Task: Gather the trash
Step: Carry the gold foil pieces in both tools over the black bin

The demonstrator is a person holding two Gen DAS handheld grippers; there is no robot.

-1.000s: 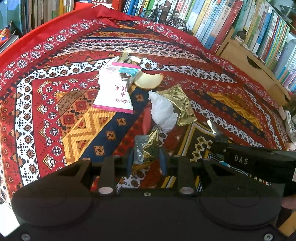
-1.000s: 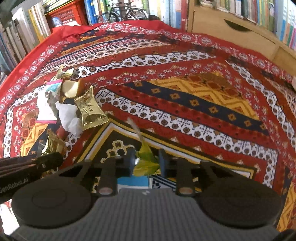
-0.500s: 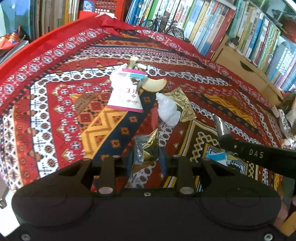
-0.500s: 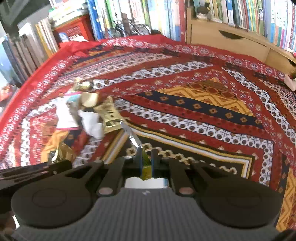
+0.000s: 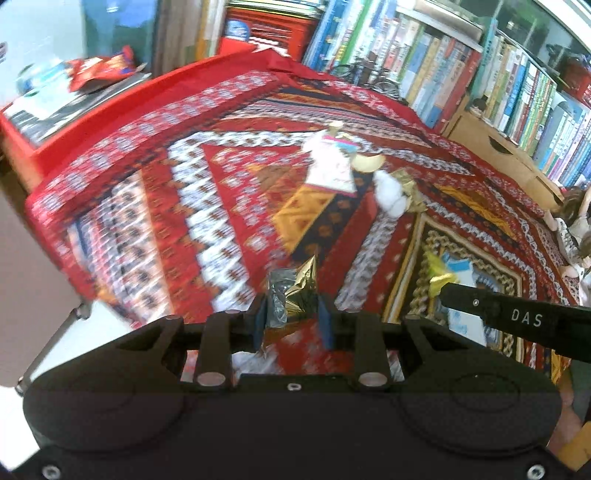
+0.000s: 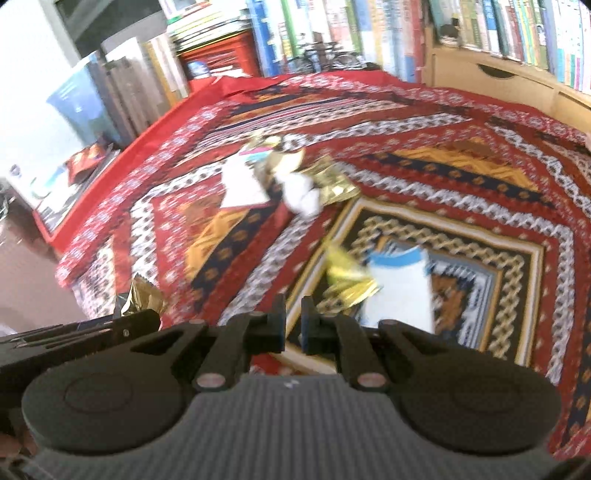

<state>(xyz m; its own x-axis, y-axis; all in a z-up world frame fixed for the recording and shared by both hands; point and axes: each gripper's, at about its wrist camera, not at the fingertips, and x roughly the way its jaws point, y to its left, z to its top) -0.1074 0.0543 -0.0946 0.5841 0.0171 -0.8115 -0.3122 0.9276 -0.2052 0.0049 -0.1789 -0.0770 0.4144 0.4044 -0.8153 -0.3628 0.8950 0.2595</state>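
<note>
My left gripper (image 5: 292, 318) is shut on a crumpled gold and silver foil wrapper (image 5: 295, 295), lifted above the patterned tablecloth (image 5: 184, 192). My right gripper (image 6: 292, 314) has its jaws almost together. A yellow-green wrapper (image 6: 347, 280) sticks out just right of its tips, and the left wrist view shows this wrapper (image 5: 437, 277) at the tip. Under it lies a white and blue wrapper (image 6: 400, 291). Farther back sits a pile: a white and pink packet (image 5: 330, 168), a white tissue wad (image 5: 388, 192) and a gold wrapper (image 5: 408, 188).
Bookshelves (image 5: 443, 74) and a wooden cabinet (image 6: 491, 77) line the far side. A red crate (image 5: 269, 33) stands at the back. Books and a red snack bag (image 5: 99, 70) lie past the table's left edge. A doll (image 5: 574, 229) sits at the right.
The right gripper shut on the yellow-green wrapper. Both grippers then rose and swung left with their wrappers, so the table's left edge came into view. The frames are now blurred.
</note>
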